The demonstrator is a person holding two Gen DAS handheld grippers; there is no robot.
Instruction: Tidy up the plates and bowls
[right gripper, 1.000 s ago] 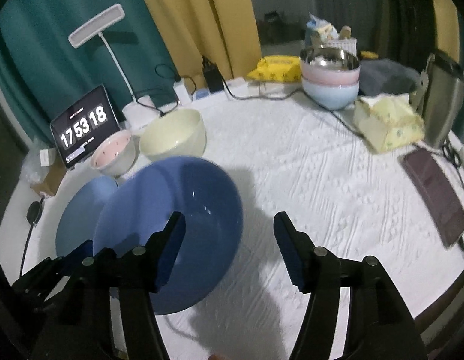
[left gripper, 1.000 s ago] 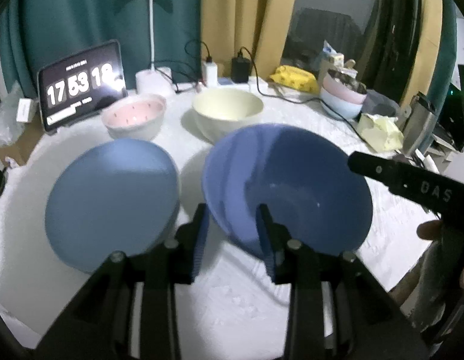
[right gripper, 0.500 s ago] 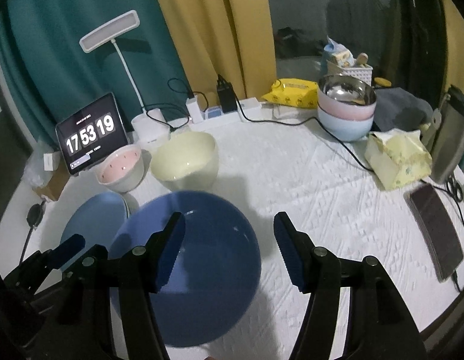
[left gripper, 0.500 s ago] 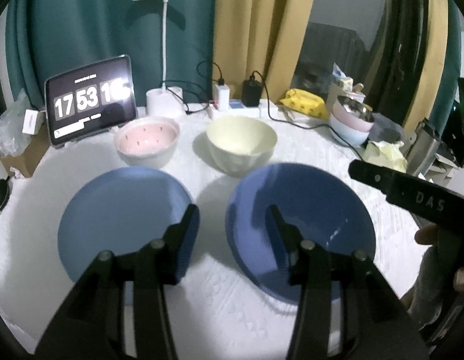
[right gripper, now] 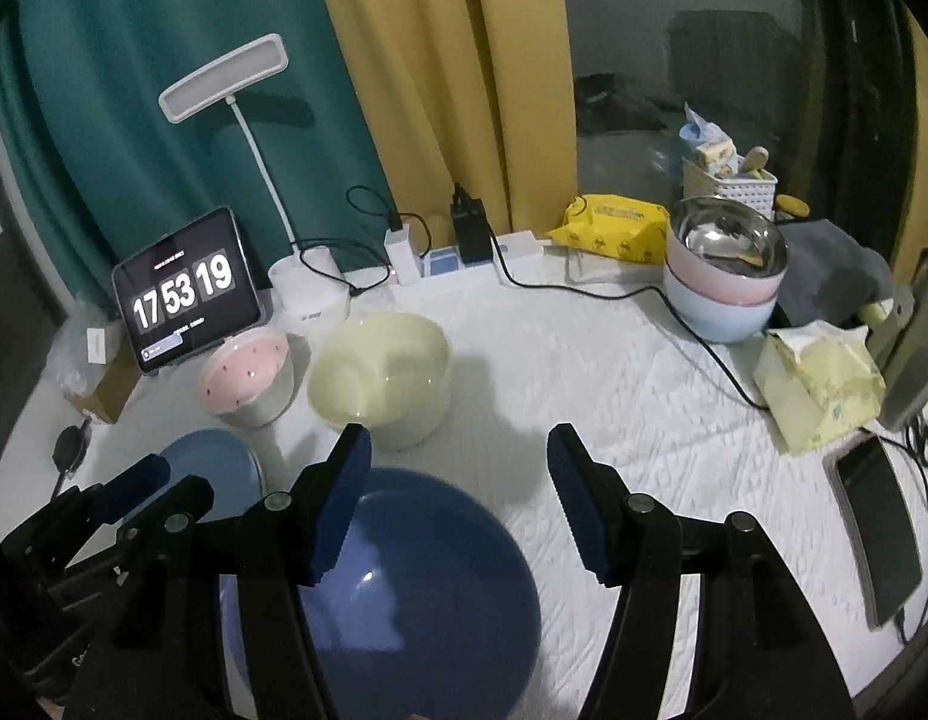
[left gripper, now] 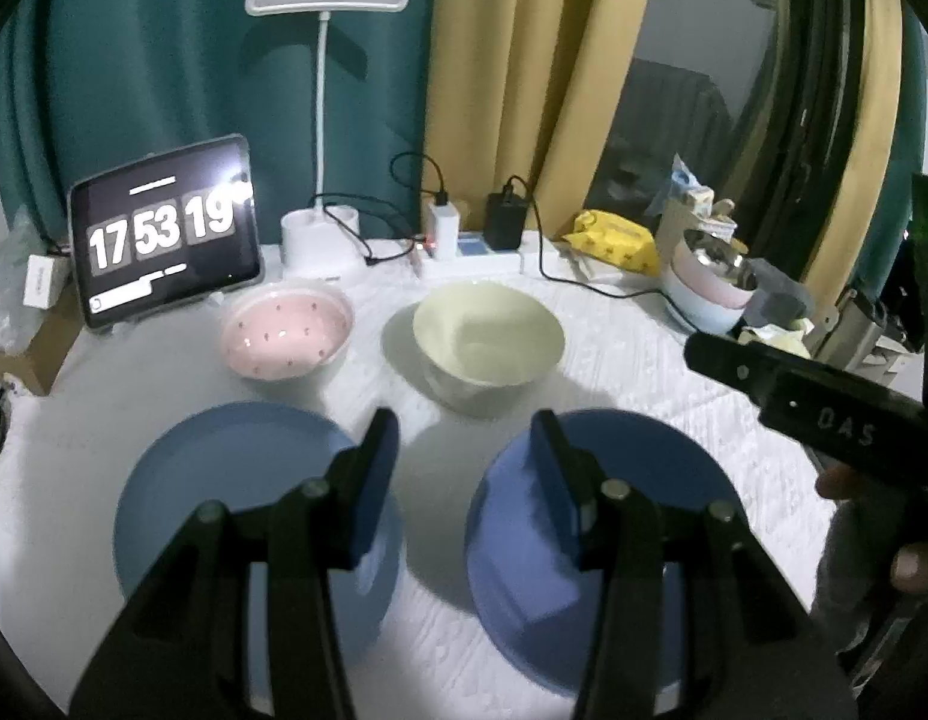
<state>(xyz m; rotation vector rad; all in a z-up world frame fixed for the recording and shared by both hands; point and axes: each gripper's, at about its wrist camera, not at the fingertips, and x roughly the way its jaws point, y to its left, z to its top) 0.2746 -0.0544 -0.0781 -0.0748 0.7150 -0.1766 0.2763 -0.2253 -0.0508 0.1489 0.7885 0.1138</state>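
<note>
My left gripper [left gripper: 464, 462] hangs open over bare white cloth, with nothing between its fingers. A light blue plate [left gripper: 224, 480] lies flat to its left and a dark blue shallow bowl [left gripper: 643, 510] to its right. Behind them stand a pink dotted bowl [left gripper: 287, 330] and a cream bowl [left gripper: 487, 342]. My right gripper [right gripper: 458, 450] is open and empty, above the far rim of the dark blue bowl [right gripper: 416, 570]. In the right wrist view the left gripper [right gripper: 179, 477] sits low at the left, over the light blue plate [right gripper: 206, 468].
A tablet clock [left gripper: 164, 240], a desk lamp [left gripper: 320, 240] and a power strip with cables [left gripper: 464, 252] line the back edge. Stacked bowls [right gripper: 721, 276], a tissue pack [right gripper: 817, 390], a phone [right gripper: 877, 528] and a yellow packet [right gripper: 613, 222] fill the right side.
The left gripper let go of the tilted dark blue bowl, which now lies flat on the cloth. Both grippers have drawn back and risen, so the bowls sit lower in view.
</note>
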